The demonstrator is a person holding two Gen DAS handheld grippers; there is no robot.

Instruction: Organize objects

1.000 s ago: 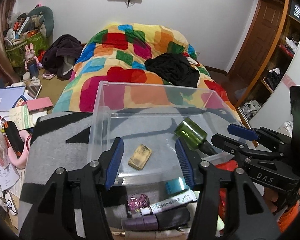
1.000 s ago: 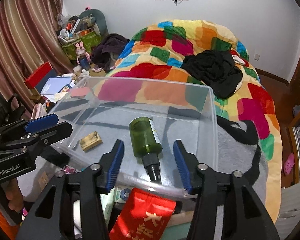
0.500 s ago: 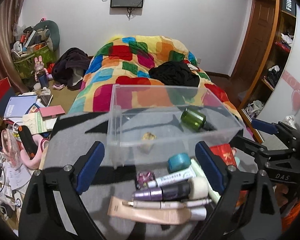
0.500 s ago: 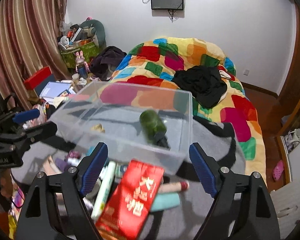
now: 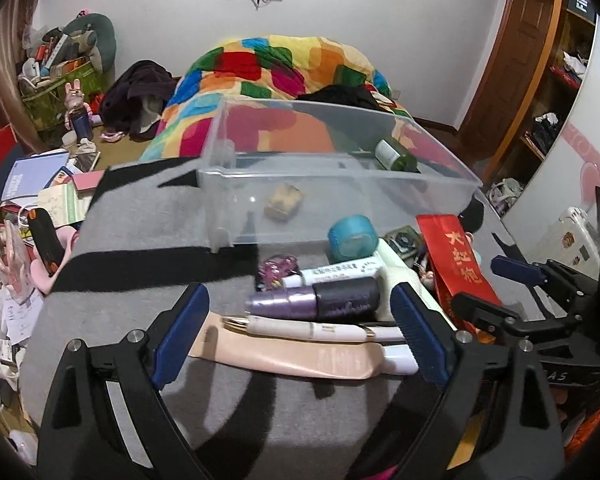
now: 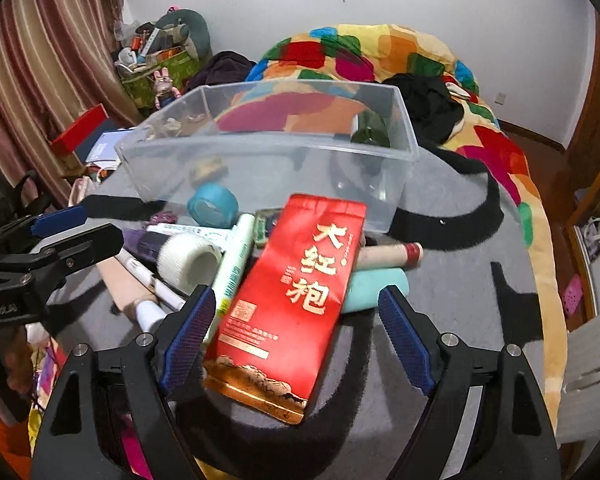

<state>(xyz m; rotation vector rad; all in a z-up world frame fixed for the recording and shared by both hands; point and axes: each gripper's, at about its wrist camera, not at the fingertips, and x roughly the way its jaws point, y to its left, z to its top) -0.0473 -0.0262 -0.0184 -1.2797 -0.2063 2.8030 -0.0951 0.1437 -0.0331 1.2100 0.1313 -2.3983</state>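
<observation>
A clear plastic bin (image 5: 440,184) (image 6: 400,208) stands on the grey blanket, holding a green bottle (image 5: 396,157) (image 6: 370,130) and a small tan block (image 5: 283,201) (image 6: 208,170). In front of it lies a pile: a red foil pouch (image 6: 292,304) (image 5: 456,268), a teal jar (image 5: 352,239) (image 6: 213,205), a purple tube (image 5: 312,302), a white tube (image 5: 336,273), a white pen (image 5: 312,328) and a beige tube (image 5: 292,354). My left gripper (image 5: 300,332) is open over the purple tube and pen. My right gripper (image 6: 296,330) is open over the red pouch.
A multicoloured duvet (image 6: 380,56) with black clothing (image 6: 428,104) covers the bed behind the bin. Cluttered books, boxes and bags (image 5: 36,184) lie on the floor at left. A teal pouch (image 6: 374,286) and a roll (image 6: 392,254) lie beside the red pouch.
Both grippers have opened wide and pulled back from the bin, lowering over the pile of items in front of it. The green bottle stays in the bin.
</observation>
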